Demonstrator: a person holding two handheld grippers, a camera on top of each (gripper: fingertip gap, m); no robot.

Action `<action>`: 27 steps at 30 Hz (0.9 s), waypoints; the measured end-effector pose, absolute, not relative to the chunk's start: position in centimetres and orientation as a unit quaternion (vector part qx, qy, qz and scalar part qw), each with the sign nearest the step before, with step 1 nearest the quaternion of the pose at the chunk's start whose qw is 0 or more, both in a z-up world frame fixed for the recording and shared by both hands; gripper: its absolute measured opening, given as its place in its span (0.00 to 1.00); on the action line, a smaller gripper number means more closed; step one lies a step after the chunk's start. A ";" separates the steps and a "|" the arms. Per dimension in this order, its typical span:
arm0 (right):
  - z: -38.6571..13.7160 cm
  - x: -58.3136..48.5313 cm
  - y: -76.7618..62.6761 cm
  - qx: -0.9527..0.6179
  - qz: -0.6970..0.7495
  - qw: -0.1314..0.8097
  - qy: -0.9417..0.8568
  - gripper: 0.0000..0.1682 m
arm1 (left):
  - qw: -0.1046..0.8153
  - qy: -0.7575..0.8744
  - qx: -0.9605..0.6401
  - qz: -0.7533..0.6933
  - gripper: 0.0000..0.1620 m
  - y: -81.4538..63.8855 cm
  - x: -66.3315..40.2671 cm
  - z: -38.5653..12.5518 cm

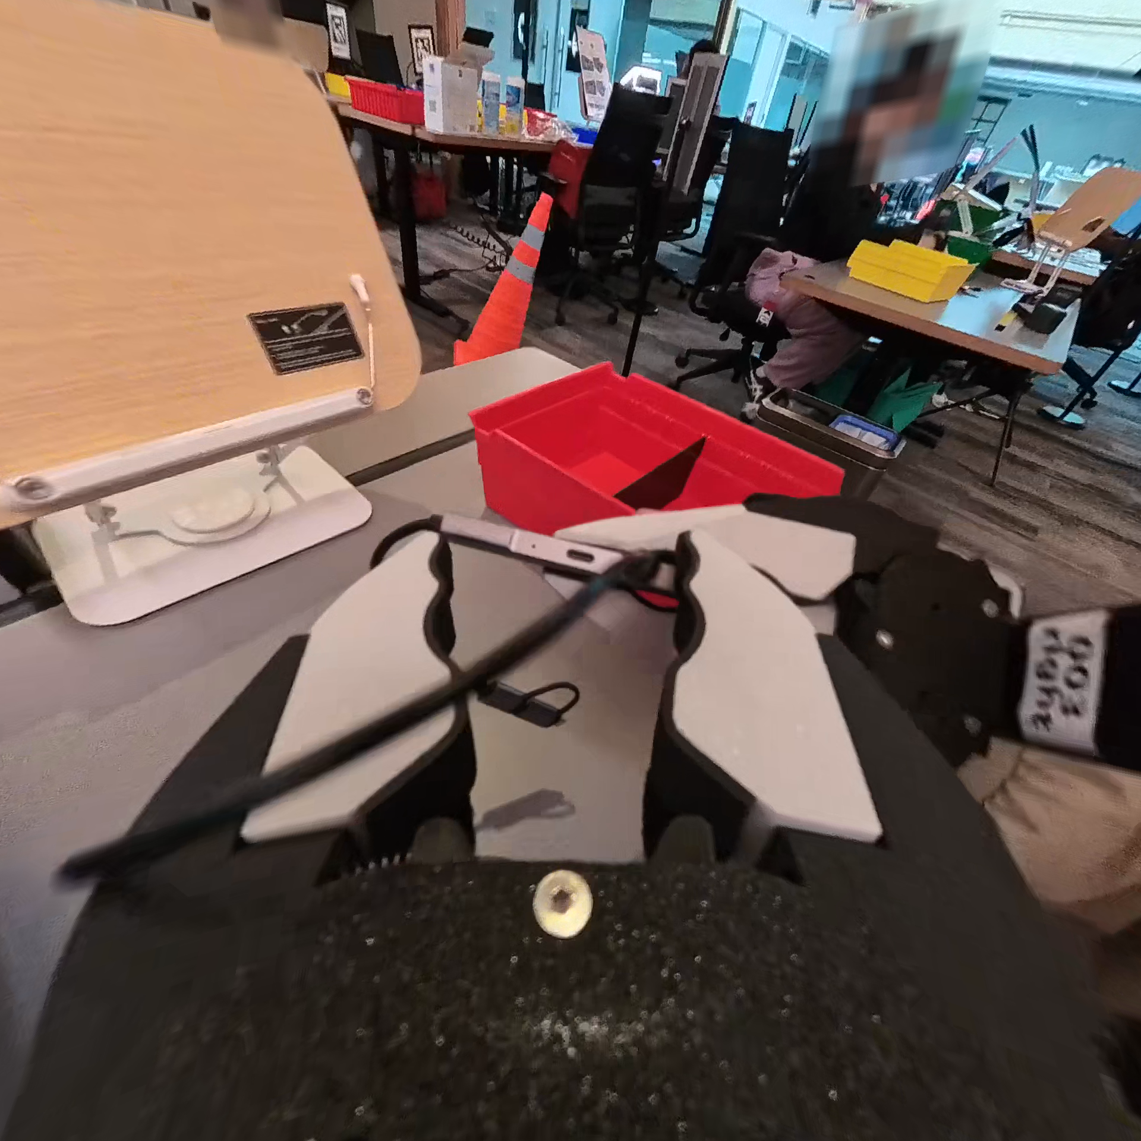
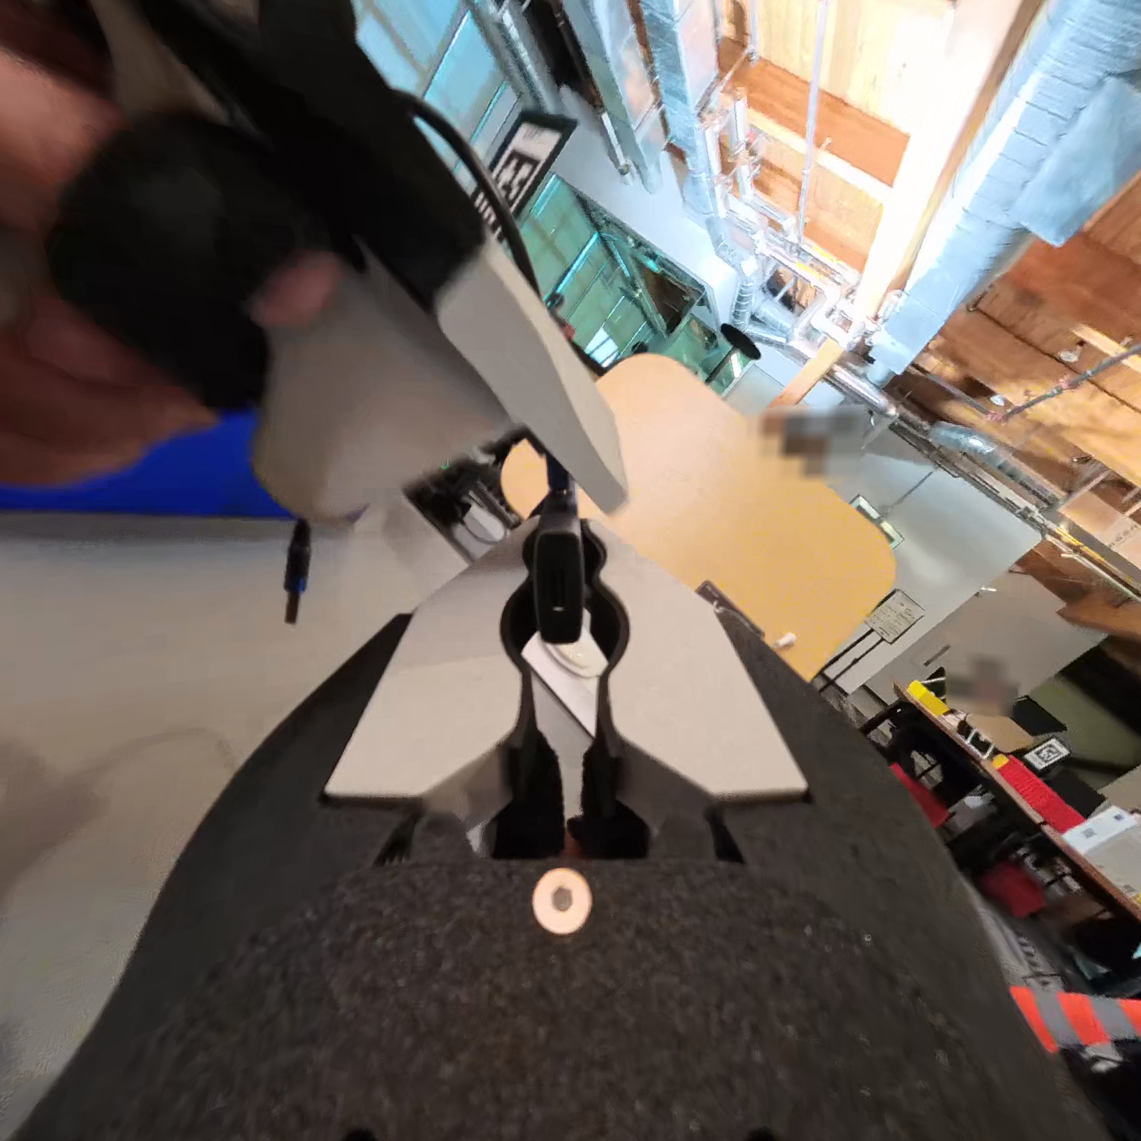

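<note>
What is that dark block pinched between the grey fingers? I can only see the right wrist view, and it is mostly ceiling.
Observer: Seen from the left wrist view, it is a slim silver hub with a slot in its side. The right gripper grips it by one end.
Visitor: Is the other gripper holding it too?
Observer: No. The left gripper is open, its fingers spread wide on either side of the hub.
Visitor: What is underneath?
Observer: A grey table, with a small black adapter lying on it between those open fingers.
Visitor: Anything beyond?
Observer: A red bin stands on the table just behind the hub.
</note>
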State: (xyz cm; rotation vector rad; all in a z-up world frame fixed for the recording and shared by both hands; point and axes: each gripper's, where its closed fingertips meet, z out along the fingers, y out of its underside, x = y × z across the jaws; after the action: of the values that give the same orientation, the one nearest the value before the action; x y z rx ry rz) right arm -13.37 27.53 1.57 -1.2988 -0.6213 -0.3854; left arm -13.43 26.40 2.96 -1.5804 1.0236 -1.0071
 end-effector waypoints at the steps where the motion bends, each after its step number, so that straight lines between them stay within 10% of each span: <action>1: 0.7 -13.2 28.0 -0.595 -0.180 0.727 -0.293 0.04 | 0.492 0.420 -0.643 -0.410 0.42 26.4 -14.5 2.6; 12: -8.2 -19.6 33.4 -0.452 -0.251 0.715 -0.471 0.05 | 0.468 0.371 -0.700 -0.391 0.32 27.4 -21.7 -9.0; 27: -11.6 -22.7 31.0 -0.439 -0.168 0.702 -0.535 0.04 | 0.516 0.441 -0.675 -0.290 0.10 27.9 -22.1 -12.0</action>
State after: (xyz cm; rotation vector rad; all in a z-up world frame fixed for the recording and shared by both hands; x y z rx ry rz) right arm -22.71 30.97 -11.56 -0.9760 -1.1915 -0.3738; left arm -22.14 27.91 -12.00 -1.6214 1.0587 -0.6972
